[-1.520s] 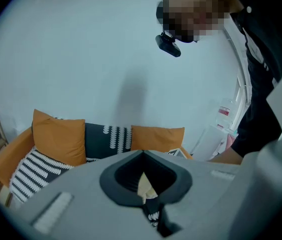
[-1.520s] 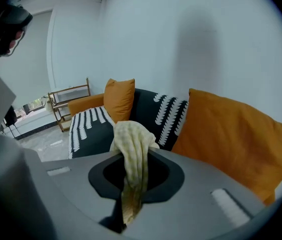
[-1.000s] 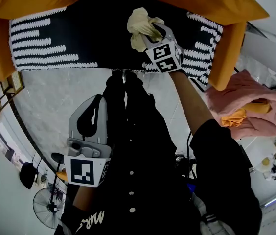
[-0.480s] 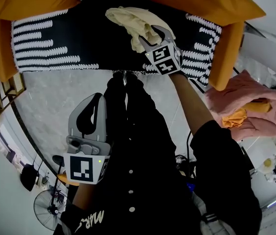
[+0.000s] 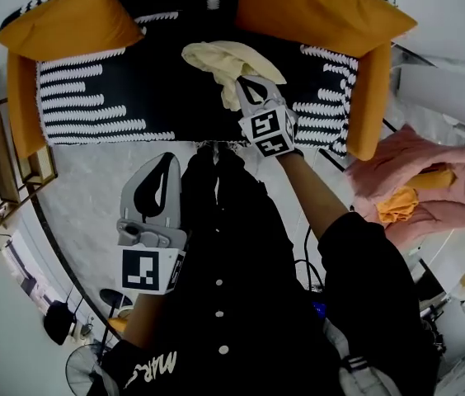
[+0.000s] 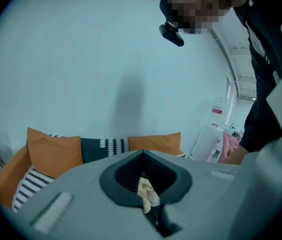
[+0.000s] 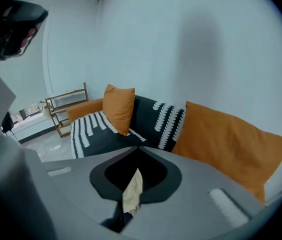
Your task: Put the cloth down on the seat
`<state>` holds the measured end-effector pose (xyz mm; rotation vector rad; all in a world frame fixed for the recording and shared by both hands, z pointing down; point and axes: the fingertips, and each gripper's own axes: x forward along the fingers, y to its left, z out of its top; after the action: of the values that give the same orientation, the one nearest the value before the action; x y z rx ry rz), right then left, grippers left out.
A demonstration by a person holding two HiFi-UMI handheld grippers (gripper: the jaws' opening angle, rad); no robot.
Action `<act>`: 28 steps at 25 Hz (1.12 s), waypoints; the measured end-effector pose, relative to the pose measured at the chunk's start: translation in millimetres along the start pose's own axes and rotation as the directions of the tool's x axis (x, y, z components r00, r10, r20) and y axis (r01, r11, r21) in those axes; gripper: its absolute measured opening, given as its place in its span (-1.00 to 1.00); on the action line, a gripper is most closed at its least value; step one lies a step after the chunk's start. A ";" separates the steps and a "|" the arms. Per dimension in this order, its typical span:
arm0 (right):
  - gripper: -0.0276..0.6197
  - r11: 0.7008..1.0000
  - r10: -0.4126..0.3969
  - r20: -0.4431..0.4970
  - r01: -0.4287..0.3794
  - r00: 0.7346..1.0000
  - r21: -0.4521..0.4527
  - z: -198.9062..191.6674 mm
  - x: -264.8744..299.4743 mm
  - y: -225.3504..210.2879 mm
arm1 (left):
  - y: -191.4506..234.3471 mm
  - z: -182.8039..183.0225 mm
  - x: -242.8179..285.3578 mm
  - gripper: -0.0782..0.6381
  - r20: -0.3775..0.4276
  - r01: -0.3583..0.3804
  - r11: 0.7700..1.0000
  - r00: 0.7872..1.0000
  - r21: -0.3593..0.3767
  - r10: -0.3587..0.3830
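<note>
A cream cloth (image 5: 226,58) lies spread on the black-and-white patterned sofa seat (image 5: 117,97), its near end running into my right gripper (image 5: 246,87). That gripper is shut on the cloth, low over the seat's front part. In the right gripper view a strip of cloth (image 7: 132,190) hangs pinched between the closed jaws. My left gripper (image 5: 163,162) is held back over the floor in front of the person's legs, shut and holding nothing. In the left gripper view the far cloth (image 6: 147,193) shows through the gap in its closed jaws.
Orange cushions (image 5: 63,19) (image 5: 315,11) lean at both back corners of the sofa, with orange armrests (image 5: 368,97) at the sides. A pile of pink and orange fabric (image 5: 418,176) lies at the right. A wooden rack (image 5: 2,167) stands left of the sofa.
The cloth, bunched at the right gripper's tips a second ago, has dropped and spread out over the seat. The right gripper stayed shut and drew slightly toward the seat's front. The left gripper has not moved.
</note>
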<state>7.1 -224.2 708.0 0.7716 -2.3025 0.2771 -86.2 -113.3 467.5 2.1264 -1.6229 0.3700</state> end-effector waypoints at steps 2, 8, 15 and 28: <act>-0.83 1.000 -0.014 0.021 0.014 1.000 0.015 9.2 -11.9 0.0 | -4.2 3.0 -0.2 -0.78 -0.001 0.022 1.000 1.000 0.018 -0.022; -0.83 0.998 -0.046 0.076 0.043 0.996 0.039 38.5 -47.6 -2.1 | -8.3 11.7 -2.4 -0.78 0.013 0.055 0.997 0.998 0.057 -0.056; -0.83 0.997 -0.056 0.186 0.047 0.981 0.055 86.3 -97.8 1.7 | -8.6 28.8 -7.0 -0.78 0.050 0.088 0.992 0.994 0.094 -0.093; -0.83 0.990 -0.136 0.381 0.108 0.915 0.095 165.2 -192.0 -2.7 | -10.4 82.7 -22.9 -0.78 0.184 0.107 0.982 0.974 0.158 -0.136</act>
<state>32.5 -204.1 456.7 1.0847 -2.6079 0.1610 -86.8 -132.5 383.3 2.4264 -1.6018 0.2564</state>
